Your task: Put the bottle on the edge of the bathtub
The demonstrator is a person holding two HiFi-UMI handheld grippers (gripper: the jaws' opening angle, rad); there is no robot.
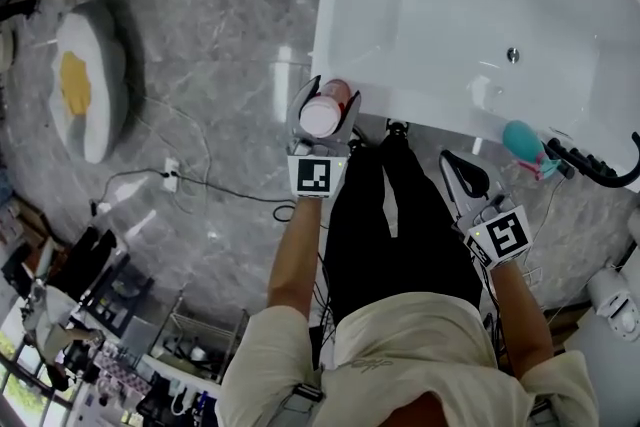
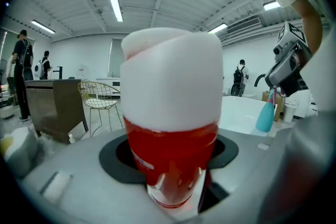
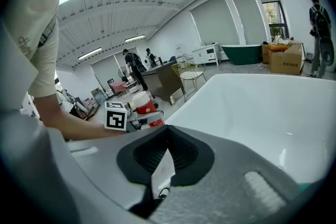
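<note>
A red bottle (image 1: 322,115) with a tall white cap is held about upright in my left gripper (image 1: 325,107), whose jaws are shut on its red body. It hangs over the floor just off the near left corner of the white bathtub (image 1: 335,25). In the left gripper view the bottle (image 2: 173,113) fills the middle, with the gripper (image 2: 173,170) clasped on its lower part. My right gripper (image 1: 466,177) hovers by the tub's near rim, shut and holding nothing. The right gripper view shows that gripper (image 3: 168,136) with pads meeting, the tub (image 3: 262,113) beyond it, and the bottle (image 3: 144,105) at far left.
A teal spray bottle (image 1: 522,141) and a black faucet (image 1: 600,171) stand at the tub's near right end. An egg-shaped cushion (image 1: 90,80) and cables (image 1: 180,180) lie on the marble floor to the left. The person's black-trousered legs (image 1: 390,215) stand between the grippers.
</note>
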